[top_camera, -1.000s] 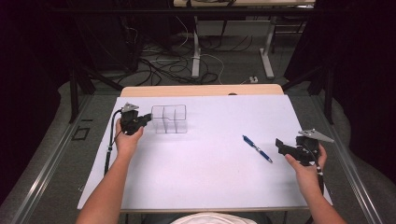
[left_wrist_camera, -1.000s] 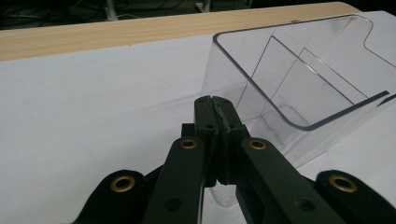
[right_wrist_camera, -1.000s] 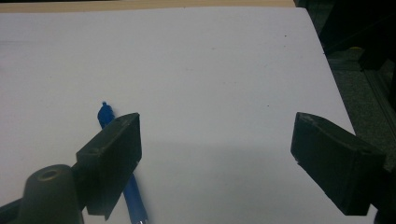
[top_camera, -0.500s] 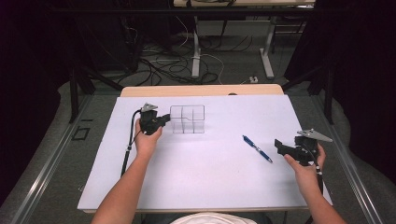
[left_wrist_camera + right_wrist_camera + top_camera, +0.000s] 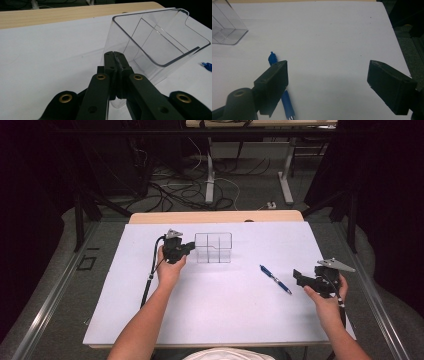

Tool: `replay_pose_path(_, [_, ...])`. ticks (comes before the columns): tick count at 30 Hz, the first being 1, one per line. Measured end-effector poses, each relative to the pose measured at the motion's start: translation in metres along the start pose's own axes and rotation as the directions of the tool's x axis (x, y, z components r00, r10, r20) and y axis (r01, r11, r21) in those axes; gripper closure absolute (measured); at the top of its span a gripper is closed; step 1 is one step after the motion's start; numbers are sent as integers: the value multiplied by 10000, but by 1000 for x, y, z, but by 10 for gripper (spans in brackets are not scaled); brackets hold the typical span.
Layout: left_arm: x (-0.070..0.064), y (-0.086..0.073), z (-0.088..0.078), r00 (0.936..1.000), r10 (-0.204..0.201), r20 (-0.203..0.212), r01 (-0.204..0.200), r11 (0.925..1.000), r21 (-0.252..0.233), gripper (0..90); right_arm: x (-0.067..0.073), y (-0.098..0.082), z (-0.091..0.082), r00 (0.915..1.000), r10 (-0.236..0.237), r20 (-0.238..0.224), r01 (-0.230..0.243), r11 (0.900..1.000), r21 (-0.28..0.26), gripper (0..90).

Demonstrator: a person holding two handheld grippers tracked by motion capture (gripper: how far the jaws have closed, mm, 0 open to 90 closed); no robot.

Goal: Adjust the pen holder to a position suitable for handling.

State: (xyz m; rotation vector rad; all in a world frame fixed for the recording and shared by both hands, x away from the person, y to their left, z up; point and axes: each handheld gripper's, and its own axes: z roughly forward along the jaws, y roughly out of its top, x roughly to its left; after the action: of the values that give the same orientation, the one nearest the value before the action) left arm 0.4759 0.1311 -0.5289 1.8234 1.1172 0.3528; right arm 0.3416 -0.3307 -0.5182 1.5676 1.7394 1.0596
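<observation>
I am looking at the clear plastic organizer [image 5: 213, 248], which is standing upright on the white counter [image 5: 220, 315], toward its far side and left of the middle, its inner walls dividing it into several compartments. My left gripper [image 5: 189, 248] is sitting at the organizer's left wall with its jaws pressed together; in the left gripper view the left gripper [image 5: 117, 62] is showing its two black jaws meeting right at the near corner of the organizer [image 5: 155, 45], and the thin clear wall appears to be pinched between them, though I cannot make out the pinch for certain through the clear plastic. The organizer is open at the top there, and it is empty as far as I can see.

To the right of the organizer, well apart from it, a blue pen [image 5: 275, 279] is lying flat on the counter, running diagonally with its far end pointing up and left. My right gripper [image 5: 299, 278] is hovering just beside the pen's near end, held by the right hand [image 5: 327, 296] near the counter's right edge. Its jaws are standing wide apart and holding nothing. In the right gripper view the right gripper [image 5: 328, 82] is showing the pen [image 5: 287, 102] lying under and beside the left-hand jaw, outside the gap, with a corner of the organizer [image 5: 227, 30] at upper left.
</observation>
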Motion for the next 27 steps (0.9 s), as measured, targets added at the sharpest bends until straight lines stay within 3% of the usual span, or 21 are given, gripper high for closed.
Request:
replay_pose_path(1, [1,0,0,10000,21,22,-21,10000,24,900,0,0,2,10000,30,48,-29,9998,-189,167])
replay_pose_path(14, [5,0,-3,9998,-179,-36,180,9998,124,881,0,0,1,10000,24,-57,-24,10000,43,167])
replay_pose_path(24, [8,5,-30,9994,-180,-305,186,9996,207,764,4,3,4,9998,-178,-115,178,9998,29,169])
replay_pose_path(27, [9,4,-37,9995,-248,-184,251,9996,147,712,4,4,3,9992,-368,-180,368,9993,-48,179])
